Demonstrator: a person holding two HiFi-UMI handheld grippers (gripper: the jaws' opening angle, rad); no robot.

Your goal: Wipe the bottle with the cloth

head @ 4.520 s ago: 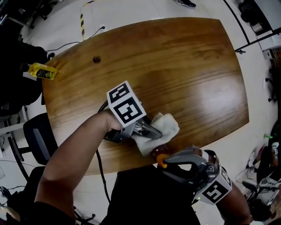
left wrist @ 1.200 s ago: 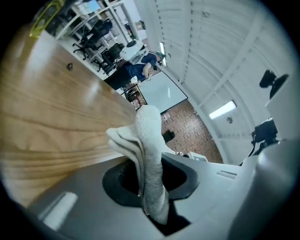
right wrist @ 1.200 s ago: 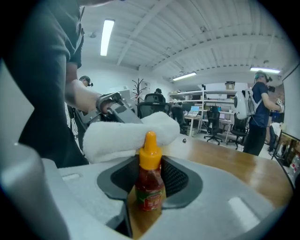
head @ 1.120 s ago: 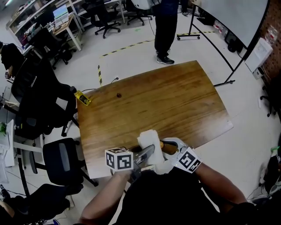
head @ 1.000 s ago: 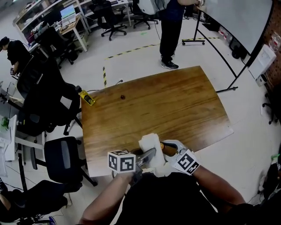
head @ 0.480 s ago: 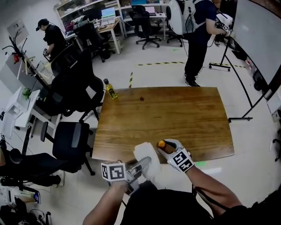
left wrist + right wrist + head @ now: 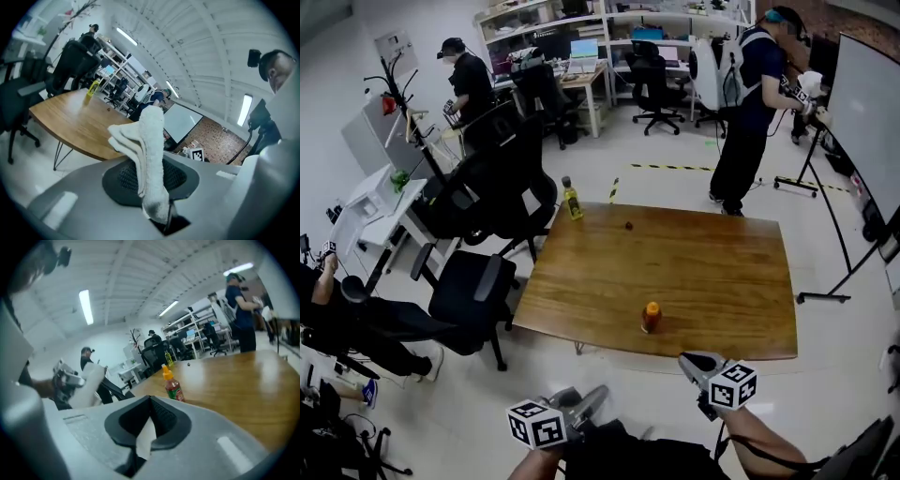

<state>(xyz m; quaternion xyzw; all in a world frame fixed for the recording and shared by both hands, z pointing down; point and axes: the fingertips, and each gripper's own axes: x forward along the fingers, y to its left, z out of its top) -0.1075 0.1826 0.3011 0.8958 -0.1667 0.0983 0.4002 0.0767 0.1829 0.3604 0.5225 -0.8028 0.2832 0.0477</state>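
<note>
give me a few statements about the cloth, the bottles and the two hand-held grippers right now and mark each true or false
1. The left hand-held gripper is clamped on the cloth. True.
2. The right hand-held gripper grips the orange-capped bottle. False: its jaws have just been closing and are together with nothing between them; the bottle stands free.
3. The orange-capped bottle stands upright on the table, close to the edge nearest the person. True.
4. The yellow bottle lies beside the orange-capped one. False: it stands upright at the table's far left corner, well apart.
5. The cloth is touching the orange-capped bottle. False: the cloth is off the table, apart from it.
</note>
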